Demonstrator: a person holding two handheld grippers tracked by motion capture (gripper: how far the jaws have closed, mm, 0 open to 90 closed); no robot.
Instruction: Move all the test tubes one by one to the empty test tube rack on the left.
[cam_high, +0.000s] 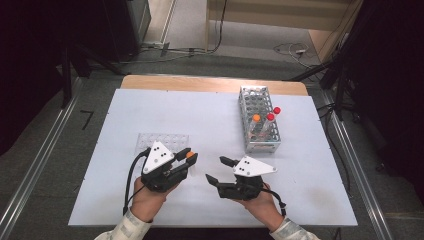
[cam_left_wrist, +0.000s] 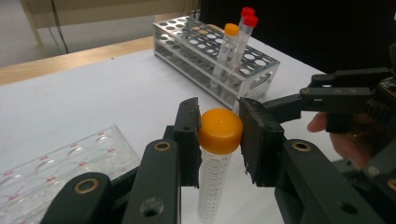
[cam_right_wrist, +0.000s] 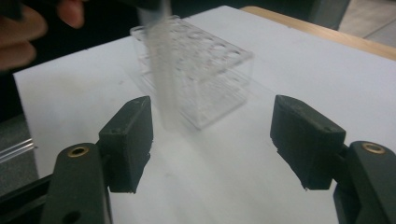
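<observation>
Clamping orange-capped tube (cam_left_wrist: 218, 154) at cap w/ left gripper (cam_high: 186, 159), just off clear rack (cam_high: 162, 143) at 5 o'clock, prob. for transfer. Right gripper (cam_high: 218, 169) jaws wide apart, empty, facing tube. Metal rack (cam_high: 258, 119) at 1 o'clock.

A clear plastic tube with an orange screw cap (cam_left_wrist: 219, 130) and printed graduation marks stands upright at lower centre of the left gripper view, pinched at its cap between the black fingers (cam_left_wrist: 189, 135). In the high view its cap sits left of centre, low in the frame, just beside a clear plastic rack (cam_high: 162, 142). A metal wire rack (cam_high: 258, 120), upper right of centre, holds three more capped tubes upright: one orange-capped (cam_high: 256, 118), two red-capped (cam_high: 274, 114).
</observation>
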